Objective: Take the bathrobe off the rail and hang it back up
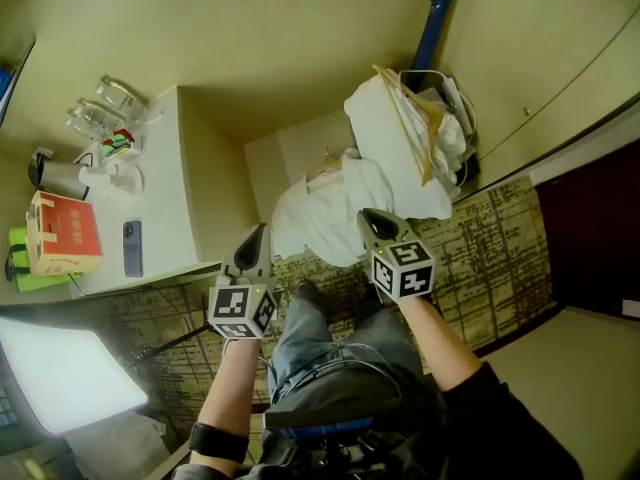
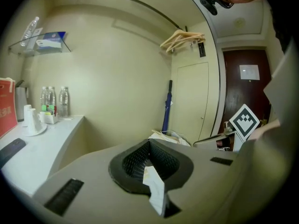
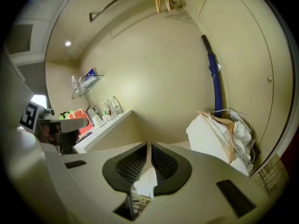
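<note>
The white bathrobe [image 1: 325, 213] hangs bunched over the floor in front of me, a wooden hanger [image 1: 326, 171] showing at its top. My left gripper [image 1: 257, 234] pinches its left edge and my right gripper [image 1: 371, 217] its right edge. In the left gripper view the jaws [image 2: 150, 158] are shut with a fold of white cloth [image 2: 155, 188] between them. The right gripper view shows jaws [image 3: 149, 158] nearly together with white cloth [image 3: 146, 181] caught low in the slit. The rail [image 2: 150, 9] runs high along the wall with bare wooden hangers [image 2: 183, 39] at its end.
A second white bundle [image 1: 395, 133] with a wooden hanger lies on a rack by the wall, beside a blue umbrella [image 1: 438, 13]. A white counter [image 1: 170, 183] at the left carries bottles, a kettle, a red box and a phone. A dark door [image 1: 590, 228] stands at the right.
</note>
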The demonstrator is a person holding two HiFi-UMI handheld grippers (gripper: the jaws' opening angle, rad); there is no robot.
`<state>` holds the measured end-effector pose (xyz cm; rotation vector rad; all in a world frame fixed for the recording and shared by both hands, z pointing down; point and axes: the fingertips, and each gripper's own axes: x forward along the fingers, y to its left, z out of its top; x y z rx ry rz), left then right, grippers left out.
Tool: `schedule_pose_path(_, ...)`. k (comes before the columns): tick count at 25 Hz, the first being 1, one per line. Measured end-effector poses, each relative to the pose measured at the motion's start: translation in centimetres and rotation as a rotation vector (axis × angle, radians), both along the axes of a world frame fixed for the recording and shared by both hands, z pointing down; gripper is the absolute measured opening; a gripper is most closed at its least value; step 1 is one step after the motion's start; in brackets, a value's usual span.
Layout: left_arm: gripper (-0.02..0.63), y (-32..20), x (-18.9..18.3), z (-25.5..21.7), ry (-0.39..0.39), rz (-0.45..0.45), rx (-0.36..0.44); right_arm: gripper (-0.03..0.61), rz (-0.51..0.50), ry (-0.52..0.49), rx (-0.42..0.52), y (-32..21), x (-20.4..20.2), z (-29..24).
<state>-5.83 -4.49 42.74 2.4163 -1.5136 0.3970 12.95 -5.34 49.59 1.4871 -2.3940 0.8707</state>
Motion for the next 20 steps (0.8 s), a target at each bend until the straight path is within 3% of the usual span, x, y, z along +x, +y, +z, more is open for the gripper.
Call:
schedule_pose_path(7,0.000,-7.9,0.4,7.0,-0.010,0.070,-0.040,0.138,0.116,-0.141,-0.130,-6.6,-3.6,9.5)
schedule_pose_path(9,0.000,-10.5,0.3,9.7,-0.020,0.089,-0.057,0.207,0.167,-0.186,-0.180,-9.0,-4.9,13.2)
schedule_pose_path(14,0.000,-16.6,1.5,15.9,-0.014,0.128,-0.075,0.229,0.288,-0.249,-0.243,-16.0,-6.9,21.4)
schedule_pose_path(17,0.000,-19.0,1.6,19.9,-0.020,0.150,-0.086,0.276,0.336,-0.270,-0.289,-18.7,-7.9,26.1)
schedule_pose_path(20,0.000,-21.5,0.9,23.5,-0.018,0.125,-0.106,0.304,0.390,-0.285,-0.345,-20.6,-8.5,30.7)
